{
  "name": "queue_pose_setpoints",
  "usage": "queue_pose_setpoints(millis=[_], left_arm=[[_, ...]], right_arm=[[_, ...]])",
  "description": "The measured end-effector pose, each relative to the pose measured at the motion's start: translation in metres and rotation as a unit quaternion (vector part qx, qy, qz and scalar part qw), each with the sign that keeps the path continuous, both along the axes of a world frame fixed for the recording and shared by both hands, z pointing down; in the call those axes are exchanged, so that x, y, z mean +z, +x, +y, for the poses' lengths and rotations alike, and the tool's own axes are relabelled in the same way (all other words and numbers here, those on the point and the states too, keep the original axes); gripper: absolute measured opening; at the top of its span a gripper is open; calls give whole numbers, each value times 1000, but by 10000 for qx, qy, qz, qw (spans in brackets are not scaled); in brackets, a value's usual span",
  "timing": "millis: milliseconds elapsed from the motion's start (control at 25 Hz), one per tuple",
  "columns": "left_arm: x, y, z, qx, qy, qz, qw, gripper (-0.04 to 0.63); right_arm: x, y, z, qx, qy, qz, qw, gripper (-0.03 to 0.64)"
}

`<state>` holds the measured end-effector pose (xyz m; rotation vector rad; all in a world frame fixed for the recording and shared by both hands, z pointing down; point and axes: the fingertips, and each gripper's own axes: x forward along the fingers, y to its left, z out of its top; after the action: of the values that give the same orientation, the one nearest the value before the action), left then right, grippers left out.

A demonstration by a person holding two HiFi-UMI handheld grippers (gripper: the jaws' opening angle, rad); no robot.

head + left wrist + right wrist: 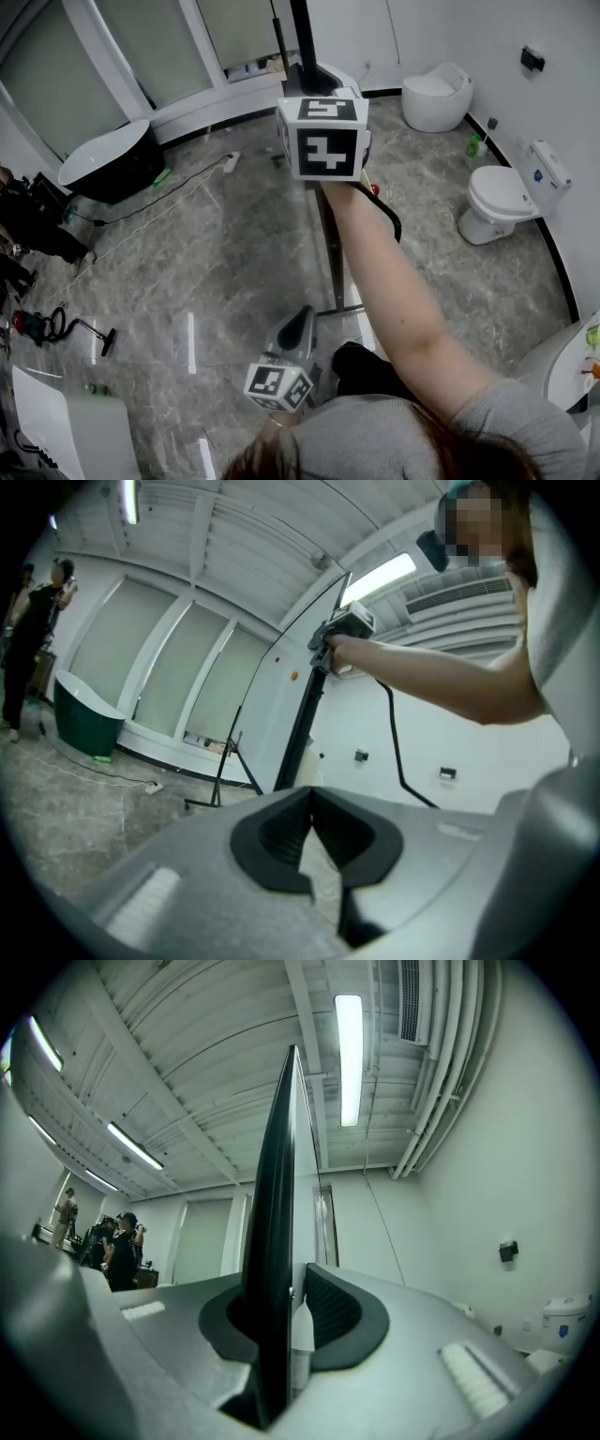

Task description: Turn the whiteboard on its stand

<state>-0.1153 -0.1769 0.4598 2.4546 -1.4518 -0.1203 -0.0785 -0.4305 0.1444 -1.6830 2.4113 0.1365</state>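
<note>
The right gripper [286, 1286] is clamped on the edge of the whiteboard [272, 1213]: its 2 black, finely ribbed pads [334, 1309] press on the panel from either side, set in smooth grey moulded plastic. Seen edge-on there, the board is a thin, flat, rigid sheet with a dark glossy rim and a sliver of white face on its right side, and it rises upright towards the ceiling. In the left gripper view, the board's pale, smooth face is bounded by a fine dark edge and backed by the straight black pole of the stand [306, 722]. The board stands just in front of the person, on polished grey marble-patterned floor [216, 253], between a dark rounded bathtub [108, 167] and a white glazed toilet [502, 202].

The left gripper [310, 797] hangs lower, near the person's body and apart from the board. Its 2 ribbed black jaws meet at the tips, with nothing between them. A cube with black-and-white square markers [323, 136] tops the right gripper.
</note>
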Motion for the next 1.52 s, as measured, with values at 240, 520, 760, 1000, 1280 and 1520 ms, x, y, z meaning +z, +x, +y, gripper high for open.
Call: queue_pose_setpoints(millis=[240,520,760,1000,1280,1520], left_arm=[[-10,12,5,107,89,-59,9999,2],[-12,28,19,146,145,-101,9997,2],[-15,34,33,68,141,-81,9998,2],[-20,48,48,8,194,-84,9998,2],[-26,57,69,-94,247,-91,9996,2],[-24,69,93,-165,242,-45,9996,2]], right_arm=[[0,1,12,-74,-50,23,10000,57],[2,6,32,-138,-19,33,9999,75],[2,4,49,-239,-43,70,9997,83],[1,7,66,-284,-27,76,9996,87],[0,7,88,-361,-32,88,9993,95],[0,9,113,-464,-6,113,9989,106]])
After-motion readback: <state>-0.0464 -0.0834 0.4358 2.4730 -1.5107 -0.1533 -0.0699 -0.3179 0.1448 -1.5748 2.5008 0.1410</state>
